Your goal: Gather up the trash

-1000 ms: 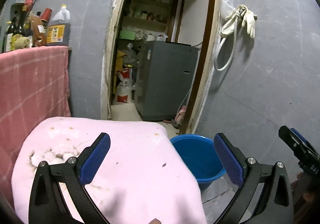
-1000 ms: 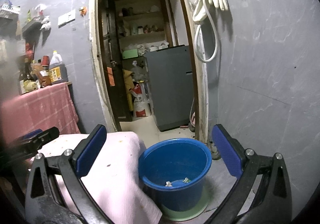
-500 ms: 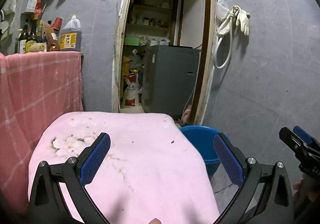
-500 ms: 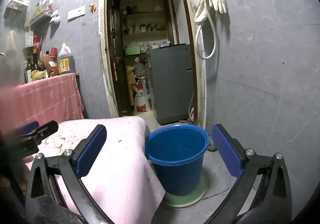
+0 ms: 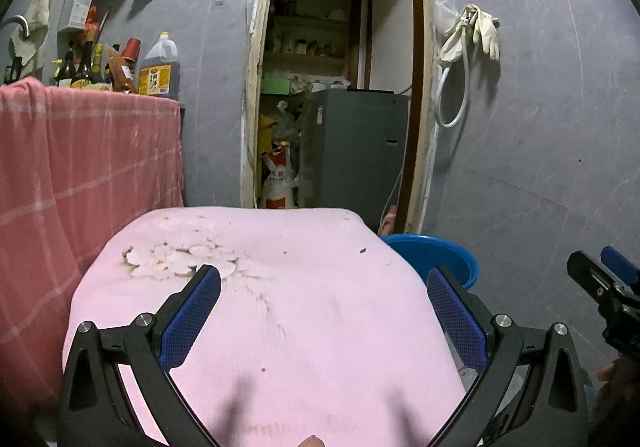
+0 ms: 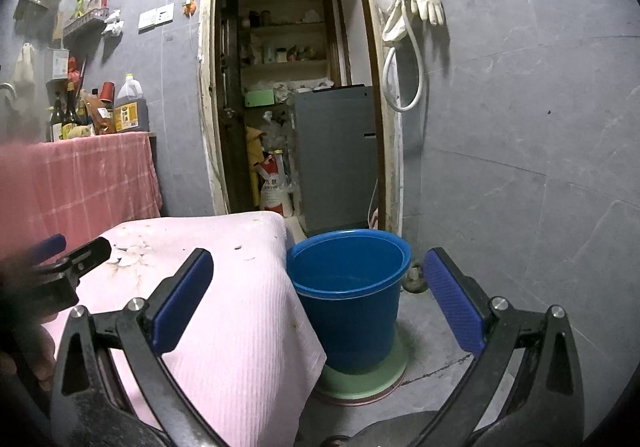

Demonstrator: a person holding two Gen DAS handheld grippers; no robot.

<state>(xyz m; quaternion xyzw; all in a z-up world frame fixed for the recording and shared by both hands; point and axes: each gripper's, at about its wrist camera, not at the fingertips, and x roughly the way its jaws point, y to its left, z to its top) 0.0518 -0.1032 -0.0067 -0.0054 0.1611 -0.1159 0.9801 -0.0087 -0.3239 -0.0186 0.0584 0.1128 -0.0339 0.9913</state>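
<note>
On the far left part of the pink cloth, a cluster of pale scraps lies flat, surrounded by brown stains and a few dark crumbs. The same scraps appear small in the right wrist view, so their material cannot be determined. The cloth covers a low surface and drapes over its right edge. Just beside that edge, on the floor, stands a blue bucket, upright, resting on a green disc; its contents are not visible.

The left gripper hovers above the cloth, jaws spread wide, holding nothing; the scraps lie just beyond its left finger pad. The right gripper is likewise released and empty, positioned near the bucket, with its fingers framing the cloth edge and the bucket.

Behind the cloth, an open doorway shows a grey appliance and shelves. A red checked cloth hangs at left below bottles. Gloves and a hose hang on the grey wall at right.
</note>
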